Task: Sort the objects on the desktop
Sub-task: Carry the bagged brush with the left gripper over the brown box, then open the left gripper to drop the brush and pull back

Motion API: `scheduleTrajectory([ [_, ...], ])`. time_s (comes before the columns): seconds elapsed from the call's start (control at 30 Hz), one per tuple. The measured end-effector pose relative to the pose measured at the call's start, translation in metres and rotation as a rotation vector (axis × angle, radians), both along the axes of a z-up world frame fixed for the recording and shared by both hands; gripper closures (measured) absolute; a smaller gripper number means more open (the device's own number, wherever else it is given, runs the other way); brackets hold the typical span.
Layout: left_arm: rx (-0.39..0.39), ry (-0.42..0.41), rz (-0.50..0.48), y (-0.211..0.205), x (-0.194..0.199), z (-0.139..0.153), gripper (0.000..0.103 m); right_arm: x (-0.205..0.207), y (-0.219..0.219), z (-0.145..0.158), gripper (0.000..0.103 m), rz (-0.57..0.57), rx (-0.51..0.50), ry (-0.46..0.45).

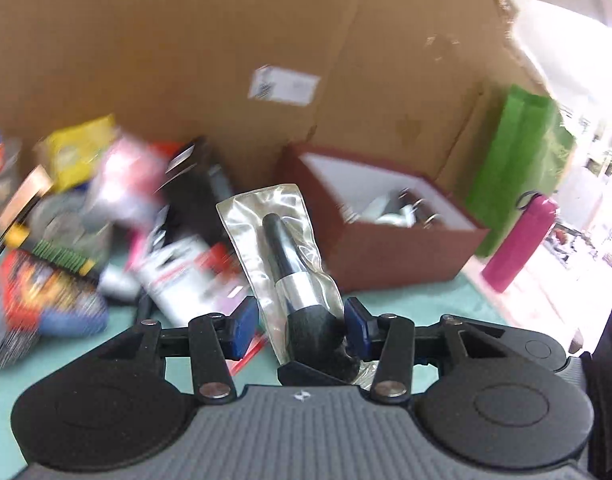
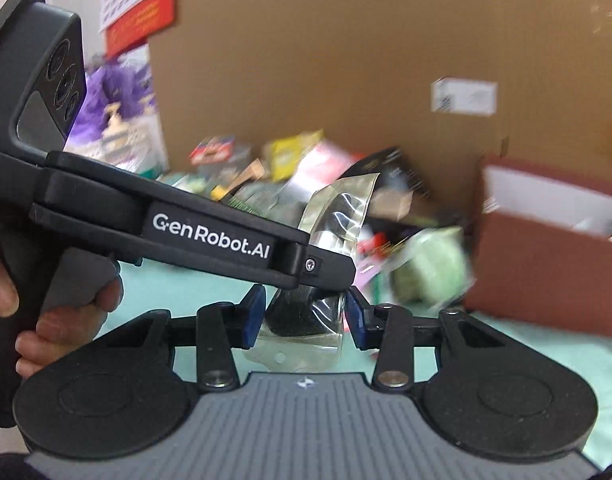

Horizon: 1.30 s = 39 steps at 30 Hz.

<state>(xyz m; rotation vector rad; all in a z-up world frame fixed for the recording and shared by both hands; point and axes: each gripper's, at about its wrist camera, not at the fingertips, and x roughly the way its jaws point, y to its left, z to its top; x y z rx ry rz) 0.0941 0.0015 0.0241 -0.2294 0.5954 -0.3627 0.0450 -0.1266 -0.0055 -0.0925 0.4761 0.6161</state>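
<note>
A makeup brush in a clear plastic sleeve (image 1: 290, 256) has a black handle, a silver ferrule and a black bristle head. It is in the air between both grippers. In the left wrist view it stands between the blue pads of my left gripper (image 1: 302, 320), and a black finger of the other gripper crosses under its head. In the right wrist view the sleeved brush (image 2: 306, 316) sits between the pads of my right gripper (image 2: 304, 318), and the other gripper's finger (image 2: 321, 266) reaches in from the left and clamps it. A red-brown box (image 1: 385, 236) stands behind.
A blurred pile of packets and boxes (image 1: 86, 220) lies left on the teal table cover (image 1: 118, 328). A large cardboard sheet (image 1: 186, 40) forms the back wall. A green paper bag (image 1: 517, 160) and a pink bottle (image 1: 521, 240) stand right of the red-brown box (image 2: 545, 260).
</note>
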Motion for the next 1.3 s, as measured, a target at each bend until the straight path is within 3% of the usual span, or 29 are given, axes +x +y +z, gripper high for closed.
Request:
scheduleTrajectory([
  [0.27, -0.033, -0.083, -0.117, -0.051, 0.054, 0.035, 0.054, 0.034, -0.051, 0.033, 0.061, -0.15, 0.004, -0.112],
  [0.53, -0.046, -0.1, -0.183, -0.093, 0.118, 0.049, 0.054, 0.09, -0.098, 0.054, 0.061, -0.253, 0.045, -0.123],
  [0.8, -0.009, -0.06, -0.175, -0.12, 0.166, 0.027, 0.053, 0.162, -0.126, 0.04, 0.061, -0.276, 0.047, -0.018],
  [1.07, 0.006, -0.005, -0.172, -0.129, 0.191, 0.006, 0.051, 0.189, -0.138, 0.015, 0.06, -0.286, 0.053, 0.07],
  [1.13, -0.013, -0.017, -0.181, -0.127, 0.189, 0.005, 0.023, 0.195, -0.139, 0.01, 0.055, -0.288, 0.038, 0.076],
  [1.17, -0.019, -0.028, -0.19, -0.125, 0.187, 0.005, 0.017, 0.195, -0.138, 0.009, 0.039, -0.283, 0.025, 0.083],
  [1.2, -0.019, -0.042, -0.195, -0.124, 0.185, 0.006, 0.011, 0.191, -0.135, 0.009, 0.026, -0.285, 0.009, 0.085],
  [1.3, -0.001, -0.056, -0.199, -0.124, 0.18, 0.007, 0.009, 0.182, -0.129, 0.009, 0.018, -0.308, -0.055, 0.023],
])
